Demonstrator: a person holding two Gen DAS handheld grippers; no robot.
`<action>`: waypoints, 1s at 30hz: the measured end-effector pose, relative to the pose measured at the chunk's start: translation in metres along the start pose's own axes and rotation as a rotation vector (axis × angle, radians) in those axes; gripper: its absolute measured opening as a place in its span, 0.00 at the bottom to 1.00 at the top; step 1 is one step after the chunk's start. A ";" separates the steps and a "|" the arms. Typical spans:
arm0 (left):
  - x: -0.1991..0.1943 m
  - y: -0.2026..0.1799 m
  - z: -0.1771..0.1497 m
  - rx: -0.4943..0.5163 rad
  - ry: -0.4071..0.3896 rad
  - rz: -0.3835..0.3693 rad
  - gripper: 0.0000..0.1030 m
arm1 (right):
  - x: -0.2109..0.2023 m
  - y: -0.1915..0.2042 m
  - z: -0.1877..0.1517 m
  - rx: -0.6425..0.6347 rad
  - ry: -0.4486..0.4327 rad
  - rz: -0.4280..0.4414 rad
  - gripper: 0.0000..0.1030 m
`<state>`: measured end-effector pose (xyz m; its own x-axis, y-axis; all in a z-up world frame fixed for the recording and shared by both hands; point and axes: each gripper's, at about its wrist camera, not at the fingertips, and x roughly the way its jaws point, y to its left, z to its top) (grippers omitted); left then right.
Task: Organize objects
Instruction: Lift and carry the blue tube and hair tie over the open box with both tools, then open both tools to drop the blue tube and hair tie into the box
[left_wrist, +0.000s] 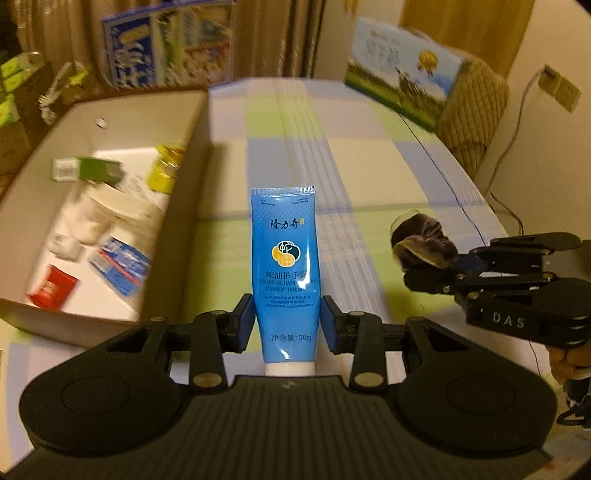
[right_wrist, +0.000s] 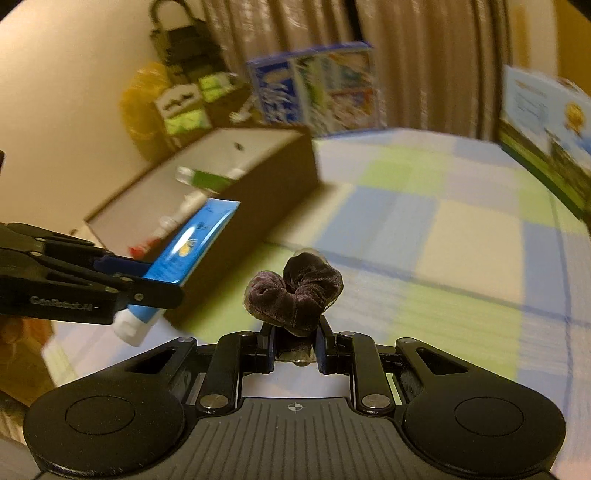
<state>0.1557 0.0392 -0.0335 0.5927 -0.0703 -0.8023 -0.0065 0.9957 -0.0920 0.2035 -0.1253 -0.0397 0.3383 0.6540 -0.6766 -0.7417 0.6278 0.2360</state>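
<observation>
The left gripper (left_wrist: 287, 322) has its fingers clamped on a blue hand cream tube (left_wrist: 284, 266); the right gripper (right_wrist: 294, 345) pinches a dark velvet scrunchie (right_wrist: 295, 291), both above the worktop (left_wrist: 369, 166) beside the cardboard box (left_wrist: 177, 236) at its left edge.

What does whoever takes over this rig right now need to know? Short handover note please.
Left gripper: shut on the blue hand cream tube, cap end toward the camera, held above the table.
Right gripper: shut on the dark velvet scrunchie, also held over the table.
Cardboard box: open, on the table to the left of both grippers. Already inside: a green and white box, a yellow packet, a red packet, and other blurred items.
Done: several items boxed, both remaining items picked up.
Left: likely put the tube and the scrunchie in the box, then release.
</observation>
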 end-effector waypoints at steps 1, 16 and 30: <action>-0.006 0.007 0.003 -0.008 -0.012 0.010 0.32 | 0.003 0.008 0.008 -0.008 -0.009 0.020 0.17; -0.038 0.158 0.036 -0.136 -0.074 0.187 0.32 | 0.117 0.113 0.091 -0.059 0.030 0.181 0.17; 0.029 0.234 0.041 -0.109 0.055 0.167 0.32 | 0.192 0.124 0.093 0.084 0.157 0.091 0.17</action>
<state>0.2039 0.2730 -0.0542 0.5315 0.0892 -0.8423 -0.1899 0.9817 -0.0159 0.2307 0.1175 -0.0755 0.1726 0.6400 -0.7487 -0.7123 0.6062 0.3539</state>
